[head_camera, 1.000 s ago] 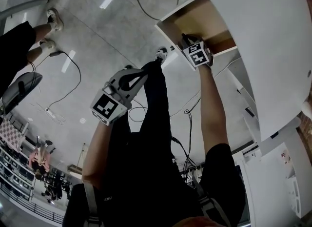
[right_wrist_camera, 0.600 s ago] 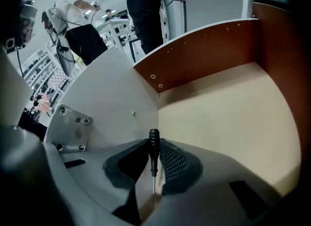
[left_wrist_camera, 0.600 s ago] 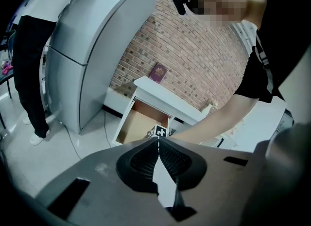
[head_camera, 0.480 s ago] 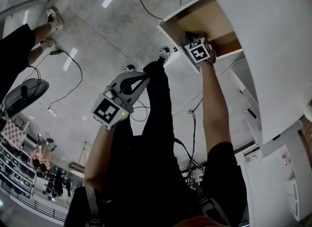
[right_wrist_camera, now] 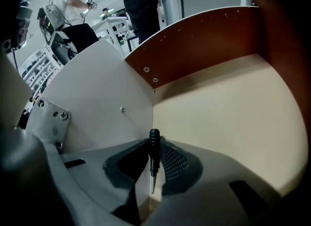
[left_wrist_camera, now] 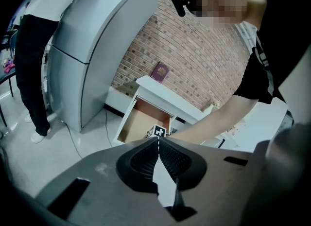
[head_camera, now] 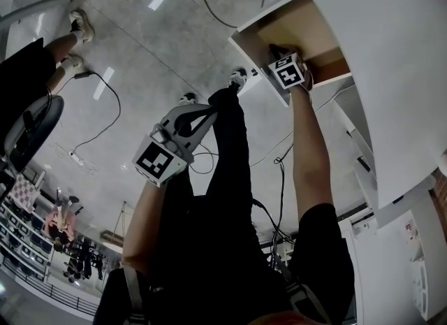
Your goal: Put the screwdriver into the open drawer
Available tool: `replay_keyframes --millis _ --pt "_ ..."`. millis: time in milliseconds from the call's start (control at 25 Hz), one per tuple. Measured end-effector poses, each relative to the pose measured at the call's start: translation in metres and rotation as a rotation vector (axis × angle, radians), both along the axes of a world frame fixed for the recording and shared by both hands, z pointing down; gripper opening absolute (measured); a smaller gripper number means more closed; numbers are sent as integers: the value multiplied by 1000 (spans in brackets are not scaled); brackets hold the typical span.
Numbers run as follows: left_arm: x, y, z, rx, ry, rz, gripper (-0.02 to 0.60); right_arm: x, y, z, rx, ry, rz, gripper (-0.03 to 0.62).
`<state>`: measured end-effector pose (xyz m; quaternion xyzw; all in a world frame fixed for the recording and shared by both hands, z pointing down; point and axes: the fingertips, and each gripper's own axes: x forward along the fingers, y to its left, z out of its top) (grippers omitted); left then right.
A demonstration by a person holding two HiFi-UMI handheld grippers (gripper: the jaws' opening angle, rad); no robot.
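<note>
The open drawer (head_camera: 302, 29) has a beige floor (right_wrist_camera: 228, 118), a white side wall (right_wrist_camera: 102, 98) and a brown end wall (right_wrist_camera: 204, 45). My right gripper (head_camera: 275, 49) points steeply down inside it, near the corner by the white wall. A small screwdriver (right_wrist_camera: 153, 148) with a black handle and a thin metal tip stands between the pads, and my right gripper (right_wrist_camera: 154, 142) is shut on it. My left gripper (head_camera: 207, 110) hangs over the floor, left of the drawer, apart from it. In its own view my left gripper (left_wrist_camera: 158, 140) is shut, with nothing in it.
The white cabinet top (head_camera: 391, 58) overhangs the drawer at the right. Cables (head_camera: 105, 100) trail over the grey floor. Another person's feet (head_camera: 77, 26) and a chair (head_camera: 28, 131) are at the far left. A tall grey cabinet (left_wrist_camera: 87, 50) stands left of the drawer (left_wrist_camera: 138, 123).
My right gripper has sunk a little deeper into the drawer with the screwdriver still in it. The left gripper has stayed where it was.
</note>
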<state>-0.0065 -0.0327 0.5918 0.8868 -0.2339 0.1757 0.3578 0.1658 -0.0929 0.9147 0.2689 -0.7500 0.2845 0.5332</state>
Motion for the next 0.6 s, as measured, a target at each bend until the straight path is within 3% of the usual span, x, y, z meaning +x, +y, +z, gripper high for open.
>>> replay_keyframes --millis 600 --pt "4 -1 -4 -1 31 16 17 -5 -3 6 -28 39 -62 127"
